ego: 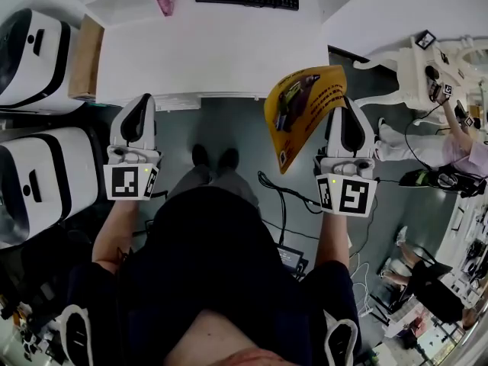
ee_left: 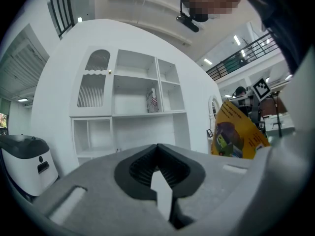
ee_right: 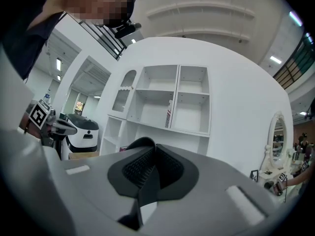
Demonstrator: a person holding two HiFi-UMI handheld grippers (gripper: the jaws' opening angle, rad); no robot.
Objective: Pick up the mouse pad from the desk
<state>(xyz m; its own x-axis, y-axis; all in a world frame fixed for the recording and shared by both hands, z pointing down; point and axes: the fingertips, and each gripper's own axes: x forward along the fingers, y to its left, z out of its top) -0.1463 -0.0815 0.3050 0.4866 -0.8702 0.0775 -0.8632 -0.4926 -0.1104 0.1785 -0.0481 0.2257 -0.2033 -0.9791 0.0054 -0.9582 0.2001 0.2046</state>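
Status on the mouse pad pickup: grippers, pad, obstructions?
Right gripper shut on mouse pad. Pad off the desk, held over the floor. Left gripper shut, empty. Nothing in the way.

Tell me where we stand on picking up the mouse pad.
Done: the mouse pad is lifted off the desk and hangs in the air in front of it. In hand: the right gripper is shut on one edge of it. The left gripper is shut and empty. Left: nothing of the pickup itself, as far as I can see.
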